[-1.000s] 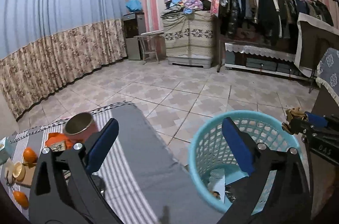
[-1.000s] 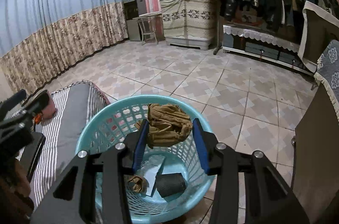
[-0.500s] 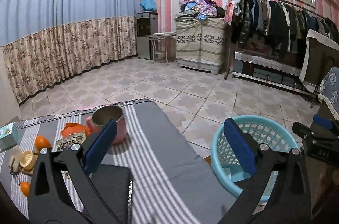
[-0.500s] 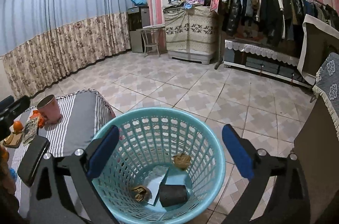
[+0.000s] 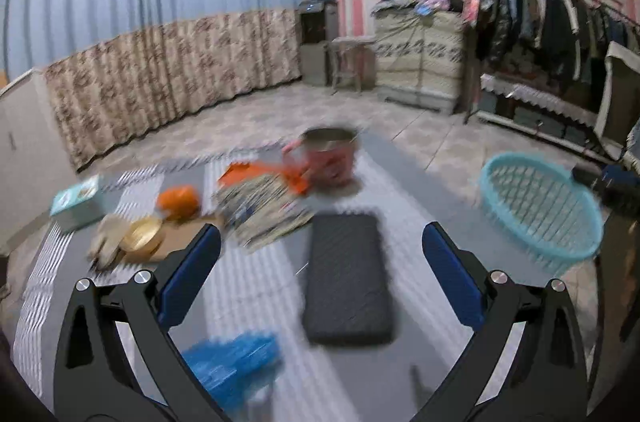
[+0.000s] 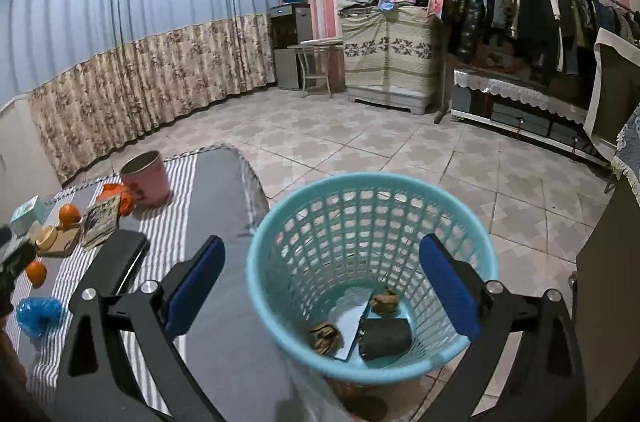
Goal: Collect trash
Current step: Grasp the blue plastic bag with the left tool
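The right gripper (image 6: 320, 282) hangs released and empty above the turquoise basket (image 6: 372, 190), which holds crumpled scraps (image 6: 325, 337). The left gripper (image 5: 322, 272), also released, hovers over the striped desk (image 5: 256, 286) near a black case (image 5: 347, 274) and blue wrapper (image 5: 232, 362).

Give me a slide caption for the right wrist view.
Open right gripper hovers over the turquoise basket holding collected trash.
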Demonstrator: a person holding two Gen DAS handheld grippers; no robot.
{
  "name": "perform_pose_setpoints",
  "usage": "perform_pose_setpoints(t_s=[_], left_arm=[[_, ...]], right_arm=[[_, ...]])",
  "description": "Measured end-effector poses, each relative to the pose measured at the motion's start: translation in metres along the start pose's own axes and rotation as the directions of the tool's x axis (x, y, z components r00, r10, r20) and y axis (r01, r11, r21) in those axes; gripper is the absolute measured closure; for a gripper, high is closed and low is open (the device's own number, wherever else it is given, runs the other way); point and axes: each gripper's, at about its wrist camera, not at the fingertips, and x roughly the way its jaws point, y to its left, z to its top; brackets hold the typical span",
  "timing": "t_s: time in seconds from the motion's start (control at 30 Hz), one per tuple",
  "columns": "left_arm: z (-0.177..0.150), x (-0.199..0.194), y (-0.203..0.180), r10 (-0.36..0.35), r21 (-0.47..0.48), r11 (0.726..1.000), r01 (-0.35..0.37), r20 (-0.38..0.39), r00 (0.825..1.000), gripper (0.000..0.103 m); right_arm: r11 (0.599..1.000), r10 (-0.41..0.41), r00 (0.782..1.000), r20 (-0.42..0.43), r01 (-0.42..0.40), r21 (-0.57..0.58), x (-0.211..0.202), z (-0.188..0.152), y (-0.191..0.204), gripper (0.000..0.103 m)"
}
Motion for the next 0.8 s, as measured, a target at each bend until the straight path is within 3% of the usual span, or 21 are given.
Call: perform_pose_setpoints(t_s=[0.2,0.37,0.5,0.57,0.63,0.7,0.8], left_arm=[[-0.044,0.007,0.061,0.046,-0.059,0.997,-0.053,-0.127,0.991,0.008],[-0.065,0.014,0.075,0.037,-0.063,0.997,-0.051,-0.205,0.978,0.014],[-0.073,0.023,0.07,-0.005,-0.04,0.999,-0.006,-0.25,0.968,0.046],[-0.074,0.027,0.066,-0.017,-0.025,1.0,0.011,-0.263,0.965,0.05],[-0.072,0.025,0.065,-0.043,-0.018,0.999,0.04,-0.251,0.967,0.066],[-0.068,0.021,0.067,-0.046,-0.006,0.999,0.046,-0.23,0.972,0.074],[-0.055,0.015,0.078,-0.02,-0.003,1.0,0.02,-0.173,0.985,0.075]], right_arm=[[0.999,-0.004,1.0,-0.02,0.003,-0.046,0.001,-0.011,0.021,0.007],[0.997,0.022,0.997,-0.073,-0.027,-0.066,0.006,-0.017,0.025,0.007],[0.996,0.006,0.996,-0.089,-0.013,-0.083,0.009,-0.021,0.031,0.007],[0.997,0.008,0.995,-0.101,-0.016,-0.08,0.009,-0.022,0.033,0.007],[0.997,0.021,0.994,-0.106,-0.028,-0.067,0.01,-0.021,0.034,0.007],[0.997,0.03,0.994,-0.105,-0.036,-0.061,0.008,-0.02,0.037,0.007],[0.996,0.008,0.996,-0.088,-0.016,-0.09,0.003,-0.018,0.05,0.007]])
